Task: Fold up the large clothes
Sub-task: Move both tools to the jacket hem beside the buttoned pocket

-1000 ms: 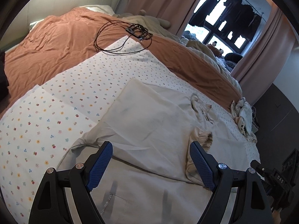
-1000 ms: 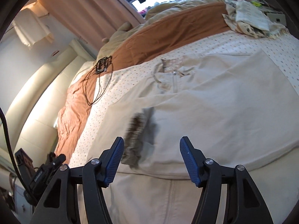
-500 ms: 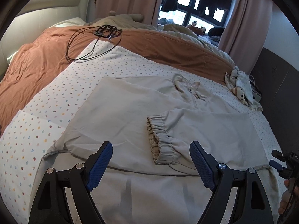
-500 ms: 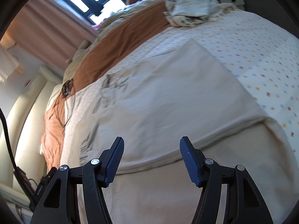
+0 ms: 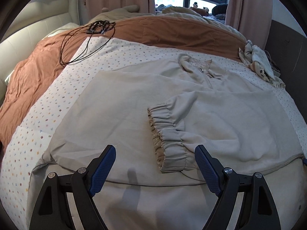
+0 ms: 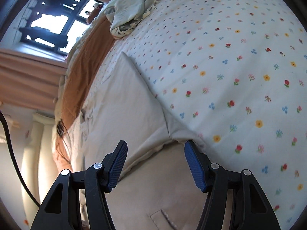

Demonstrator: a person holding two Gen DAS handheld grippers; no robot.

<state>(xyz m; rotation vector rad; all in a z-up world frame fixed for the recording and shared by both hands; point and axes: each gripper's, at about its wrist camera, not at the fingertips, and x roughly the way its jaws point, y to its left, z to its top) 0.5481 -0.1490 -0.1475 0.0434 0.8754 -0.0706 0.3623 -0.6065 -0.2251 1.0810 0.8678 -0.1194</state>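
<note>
Flowered sheet (image 5: 57,95) and rust blanket (image 5: 28,72) under beige jacket (image 5: 124,99).

My right claw (image 6: 155,149) hangs open over the near corner of the beige garment (image 6: 122,103), pads clear of the cloth. The garment lies flat on the flowered sheet (image 6: 239,61) of the bed. A crumpled pale cloth (image 6: 130,13) sits at the sheet's far edge, beside the brown blanket (image 6: 82,72).

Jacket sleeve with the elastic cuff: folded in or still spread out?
Folded in. The sleeve lies across the jacket front, its gathered cuff resting mid-body, below the zipped collar.
</note>
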